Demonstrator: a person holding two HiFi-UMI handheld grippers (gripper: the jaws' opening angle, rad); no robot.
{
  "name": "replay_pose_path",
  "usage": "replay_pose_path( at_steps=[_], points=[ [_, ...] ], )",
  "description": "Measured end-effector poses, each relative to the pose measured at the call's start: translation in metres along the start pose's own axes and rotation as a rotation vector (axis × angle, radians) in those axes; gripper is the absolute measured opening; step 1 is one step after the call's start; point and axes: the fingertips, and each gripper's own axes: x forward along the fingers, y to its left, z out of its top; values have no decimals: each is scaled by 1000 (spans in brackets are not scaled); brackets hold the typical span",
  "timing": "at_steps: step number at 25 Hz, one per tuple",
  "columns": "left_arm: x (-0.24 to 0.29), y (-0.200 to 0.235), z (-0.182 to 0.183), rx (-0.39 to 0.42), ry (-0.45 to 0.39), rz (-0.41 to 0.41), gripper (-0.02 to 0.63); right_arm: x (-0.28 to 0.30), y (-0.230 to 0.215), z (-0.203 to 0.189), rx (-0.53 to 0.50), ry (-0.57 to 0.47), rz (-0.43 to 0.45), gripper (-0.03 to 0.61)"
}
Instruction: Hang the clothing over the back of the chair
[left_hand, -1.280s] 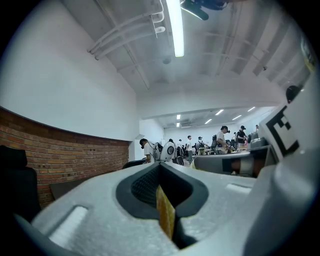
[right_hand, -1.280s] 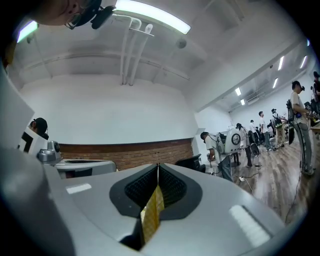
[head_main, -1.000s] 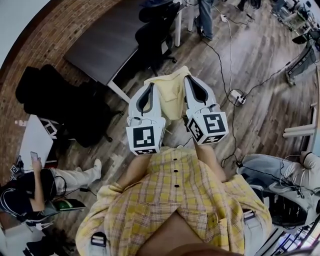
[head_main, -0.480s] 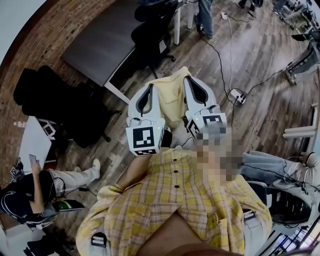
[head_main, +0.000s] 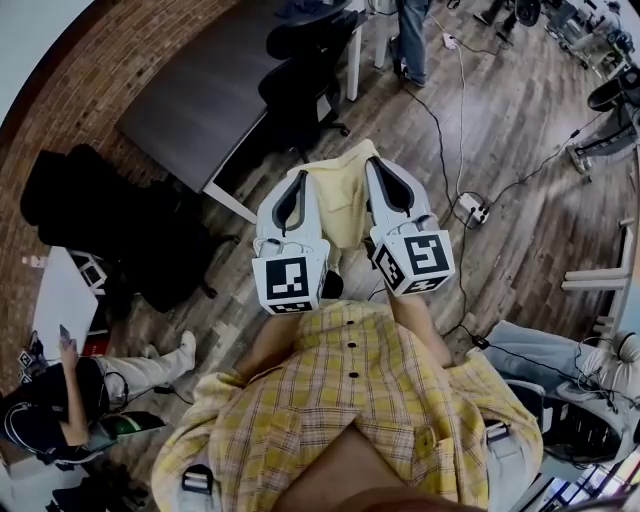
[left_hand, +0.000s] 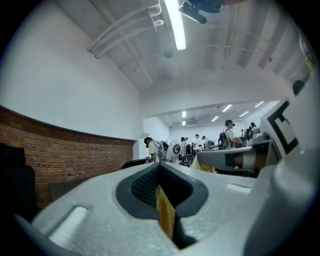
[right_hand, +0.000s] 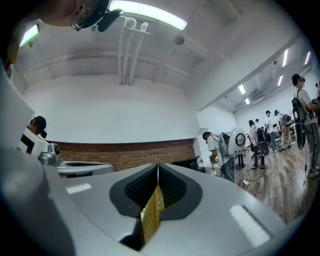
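A pale yellow garment (head_main: 341, 196) hangs between my two grippers, held up in front of the person's chest. In the head view my left gripper (head_main: 297, 180) is shut on its left edge and my right gripper (head_main: 379, 166) on its right edge. The left gripper view shows a yellow fold (left_hand: 165, 214) pinched between the shut jaws of that gripper (left_hand: 160, 168). A strip of the same cloth (right_hand: 152, 214) is pinched in the right gripper (right_hand: 158, 168). Black office chairs (head_main: 301, 84) stand by a dark desk (head_main: 196, 98) on the floor beyond the garment.
Another black chair (head_main: 152, 243) stands at the left. Cables and a power strip (head_main: 467, 208) lie on the wood floor at right. A seated person (head_main: 70, 385) is at lower left, and a standing person's legs (head_main: 412, 40) show at the top. A brick wall (head_main: 60, 120) curves along the left.
Both grippers keep their hold on the yellow garment in the same pose. The floor and furniture have drifted slightly in the head view.
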Motion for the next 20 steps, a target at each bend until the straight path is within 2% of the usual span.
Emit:
replay_pose_path(
  at_steps=[9,20],
  points=[
    [66,23,2,-10,-9,-9,0,58,-32,6,-19,-7,-12,14],
    [131,53,8,-15,-25,-66,0,124,-59,15,-45,-13,-72,12]
  ],
)
